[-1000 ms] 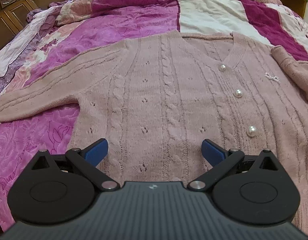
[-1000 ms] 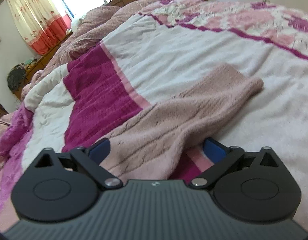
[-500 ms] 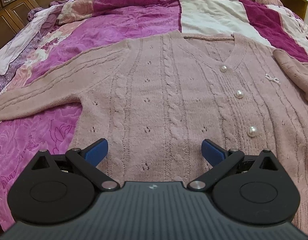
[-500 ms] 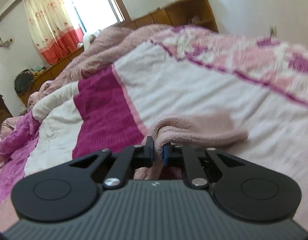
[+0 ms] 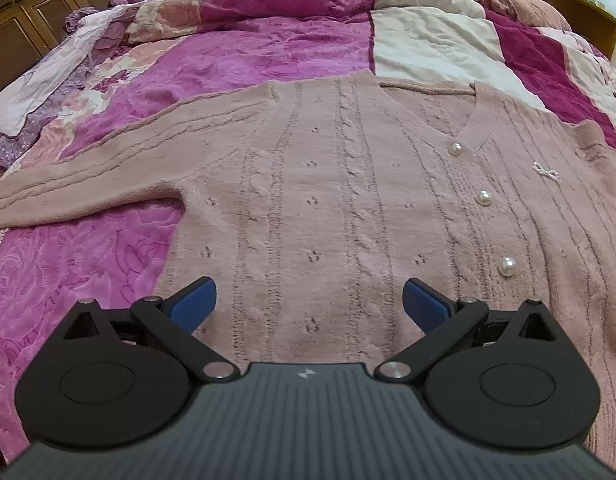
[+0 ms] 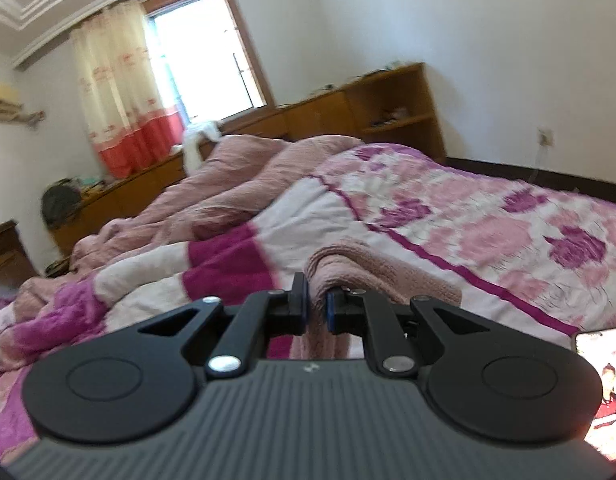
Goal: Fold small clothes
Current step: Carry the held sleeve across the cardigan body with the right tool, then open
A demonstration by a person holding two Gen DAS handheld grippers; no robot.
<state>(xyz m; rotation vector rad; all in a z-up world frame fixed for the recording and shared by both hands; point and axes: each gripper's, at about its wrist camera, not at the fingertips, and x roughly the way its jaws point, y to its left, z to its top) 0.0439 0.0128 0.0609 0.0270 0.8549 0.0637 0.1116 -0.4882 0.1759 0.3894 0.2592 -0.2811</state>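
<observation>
A dusty-pink cable-knit cardigan (image 5: 340,200) with pearl buttons (image 5: 484,199) lies flat, front up, on the bed. Its one sleeve (image 5: 80,188) stretches out to the left. My left gripper (image 5: 308,304) is open and empty, hovering over the cardigan's lower body. My right gripper (image 6: 317,308) is shut on the cardigan's other sleeve (image 6: 364,268) and holds it lifted above the bedspread; the pinched fold hangs between the blue pads.
The bed is covered by a magenta, pink and white patchwork quilt (image 5: 268,48), bunched at the far side (image 6: 228,184). Dark wooden cabinets (image 5: 28,4) stand left. A wooden shelf unit (image 6: 388,112) and curtained window (image 6: 204,64) stand behind. A phone (image 6: 600,380) lies at right.
My right gripper closed on the sleeve and lifted it off the quilt, tilting upward so the room shows. The left gripper stayed open and nearly still over the cardigan.
</observation>
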